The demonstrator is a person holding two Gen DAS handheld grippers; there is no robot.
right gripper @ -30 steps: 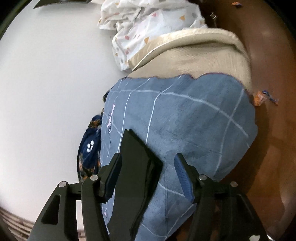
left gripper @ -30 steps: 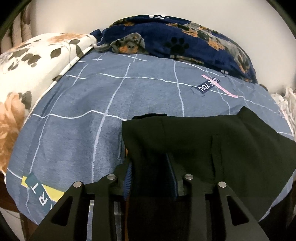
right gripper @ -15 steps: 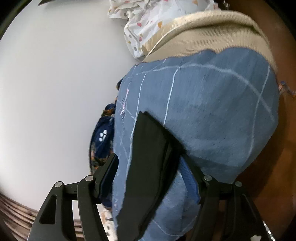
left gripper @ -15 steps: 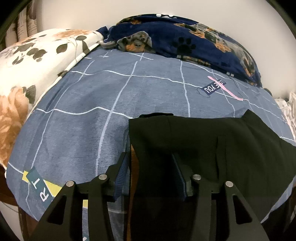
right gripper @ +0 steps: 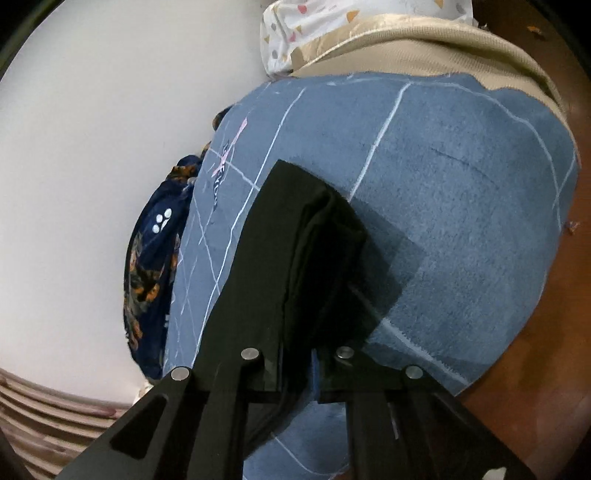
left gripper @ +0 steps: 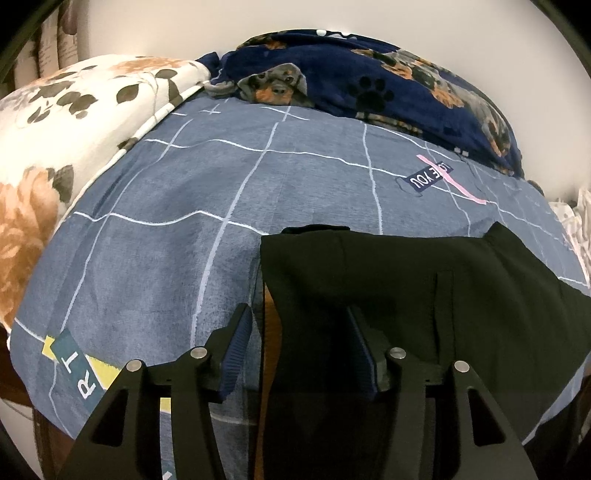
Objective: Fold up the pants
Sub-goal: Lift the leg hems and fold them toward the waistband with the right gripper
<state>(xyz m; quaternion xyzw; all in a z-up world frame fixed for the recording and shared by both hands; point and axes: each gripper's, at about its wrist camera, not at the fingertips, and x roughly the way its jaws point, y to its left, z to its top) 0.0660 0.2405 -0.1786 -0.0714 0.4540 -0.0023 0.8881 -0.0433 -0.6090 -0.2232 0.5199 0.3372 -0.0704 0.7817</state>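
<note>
The black pants [left gripper: 424, 280] lie folded on the blue grid-patterned bedspread [left gripper: 184, 206]. In the left wrist view my left gripper [left gripper: 299, 332] is open, its blue-padded fingers [left gripper: 236, 343] straddling the near left corner of the pants without pinching it. In the right wrist view my right gripper [right gripper: 295, 354] is shut on the stacked end of the pants [right gripper: 288, 236], which run up and away between the fingers over the bedspread [right gripper: 461, 206].
A floral white pillow [left gripper: 74, 110] lies at left, a navy dog-print blanket [left gripper: 369, 81] at the back by the wall. A beige cover [right gripper: 424, 48] and patterned white cloth [right gripper: 332, 22] lie past the bedspread's end. Brown wooden floor [right gripper: 554, 332] runs beside the bed.
The left gripper opened from its hold on the pants corner and drew back slightly. The right gripper closed onto the pants' end and moved in over the bed.
</note>
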